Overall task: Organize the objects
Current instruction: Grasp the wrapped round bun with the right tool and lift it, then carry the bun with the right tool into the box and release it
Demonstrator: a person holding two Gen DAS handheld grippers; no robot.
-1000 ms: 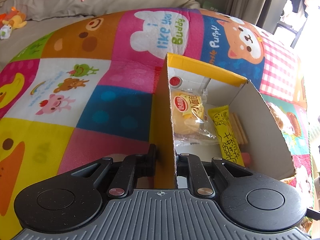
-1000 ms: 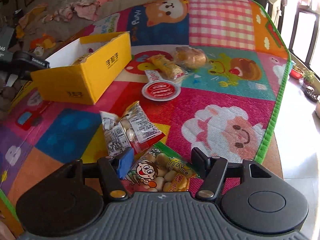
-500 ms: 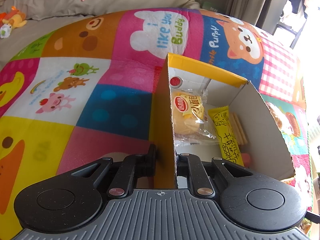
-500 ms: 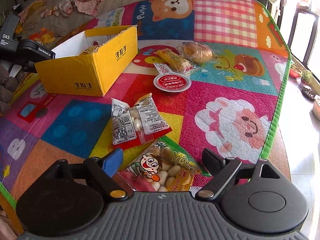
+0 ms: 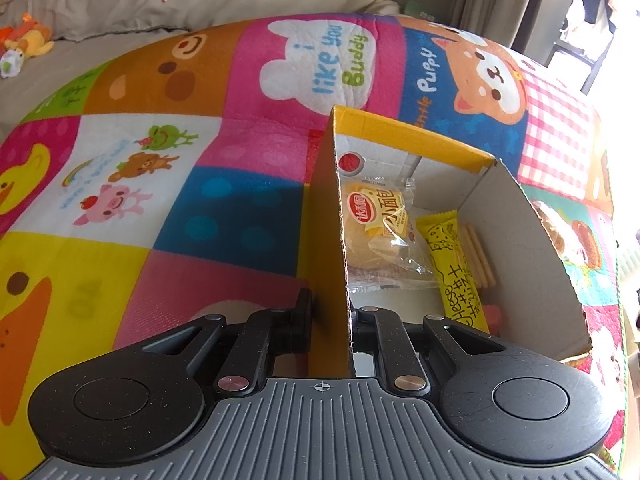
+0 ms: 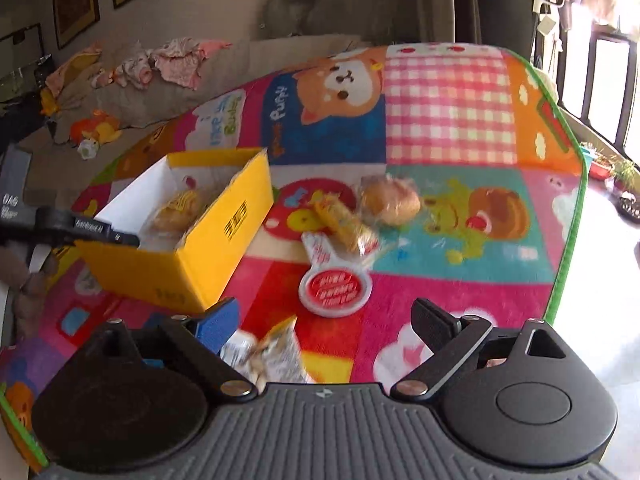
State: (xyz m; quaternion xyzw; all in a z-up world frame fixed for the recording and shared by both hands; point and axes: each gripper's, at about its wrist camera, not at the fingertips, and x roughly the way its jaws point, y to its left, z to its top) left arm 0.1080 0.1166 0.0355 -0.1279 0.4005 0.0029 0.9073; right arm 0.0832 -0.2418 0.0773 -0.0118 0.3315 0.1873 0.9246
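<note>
Snack packet (image 6: 266, 354) half hidden behind opening right gripper (image 6: 326, 322)

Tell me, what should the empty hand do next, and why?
Probably bring the right gripper down over the silvery snack packet lying just in front of it. Its fingers are opening with nothing between them, several snacks lie loose on the mat, and the left gripper is shut on the yellow box wall, steadying it for more items.

both wrist views look down, sharing the yellow box (image 5: 326, 248) (image 6: 224, 236).
</note>
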